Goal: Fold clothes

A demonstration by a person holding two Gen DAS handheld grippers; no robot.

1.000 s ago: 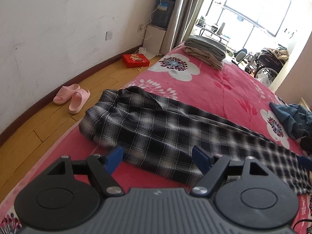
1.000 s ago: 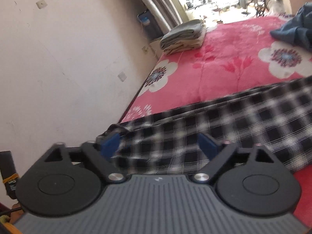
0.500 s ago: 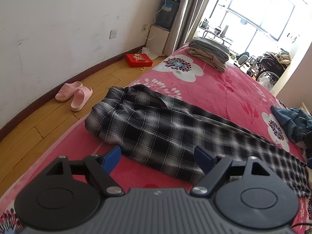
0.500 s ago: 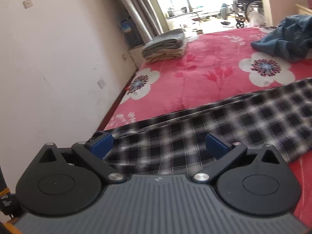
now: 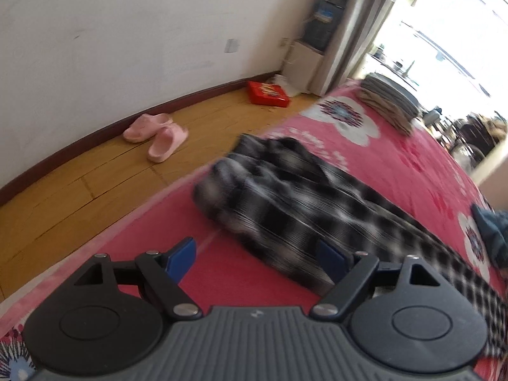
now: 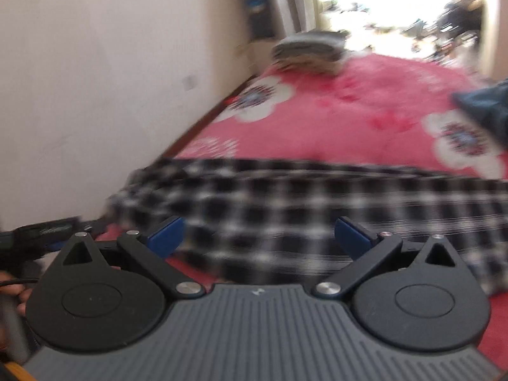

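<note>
A black-and-white plaid garment (image 5: pixel 304 200) lies stretched across a red floral blanket (image 5: pixel 397 158) that covers the bed. In the left wrist view it runs from the centre out toward 4 o'clock, its bunched end nearest the bed's edge at about 10 o'clock of the cloth. The left gripper (image 5: pixel 255 257) hovers low over the blanket with its blue-tipped fingers (image 5: pixel 181 255) spread wide and nothing between them; the right-hand finger sits in front of the garment's near edge, the left-hand one over bare blanket. Whether either touches fabric is lost in the blur.

In the right wrist view the same garment (image 6: pixel 301 209) spans the frame from 9 to 3 o'clock. The right gripper (image 6: pixel 257 238) is likewise spread apart and holds nothing, both blue tips over the plaid's near edge.

On the wooden floor (image 5: pixel 79 197) at 10 o'clock in the left view lie a pair of pink slippers (image 5: pixel 157 136), and farther off at 12 o'clock a red box (image 5: pixel 268 93) near the wall. A stack of folded clothes (image 5: pixel 389 103) rests at the far end of the bed at 1 o'clock, and a dark blue garment (image 6: pixel 485 111) lies at 2 o'clock in the right view.
</note>
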